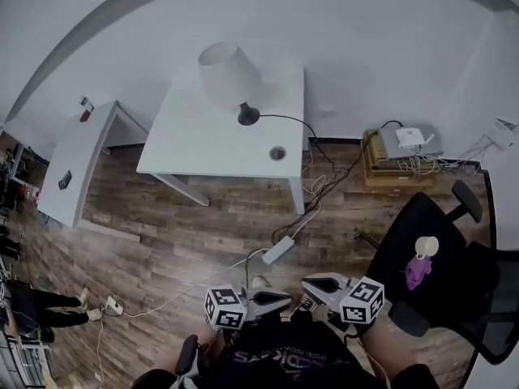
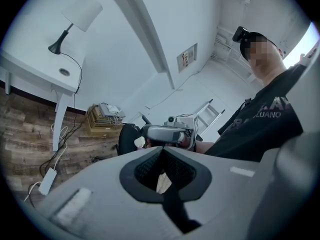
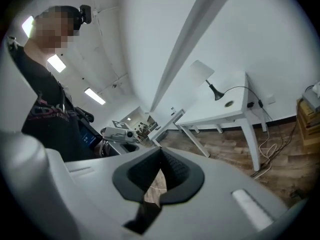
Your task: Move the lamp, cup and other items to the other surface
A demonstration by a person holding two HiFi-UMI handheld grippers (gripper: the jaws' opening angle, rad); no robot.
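Observation:
The lamp (image 1: 229, 75), white shade on a black base, stands on the white table (image 1: 203, 140) by the far wall, its cord trailing off to the right. A pale cup (image 1: 426, 246) and a purple item (image 1: 418, 272) rest on the black chair (image 1: 422, 217) at my right. Both grippers are held low in front of me, tips facing each other over the floor. My left gripper (image 1: 285, 297) is shut and empty, as is my right gripper (image 1: 306, 283). The left gripper view shows the lamp (image 2: 82, 14) and cup (image 2: 139, 142); the right gripper view shows the lamp (image 3: 201, 74).
A second white table (image 1: 77, 156) stands at the left with small items on it. A power strip (image 1: 278, 250) and cables lie on the wood floor. A cardboard box (image 1: 401, 160) with devices sits by the wall. A person's legs (image 1: 49, 306) show far left.

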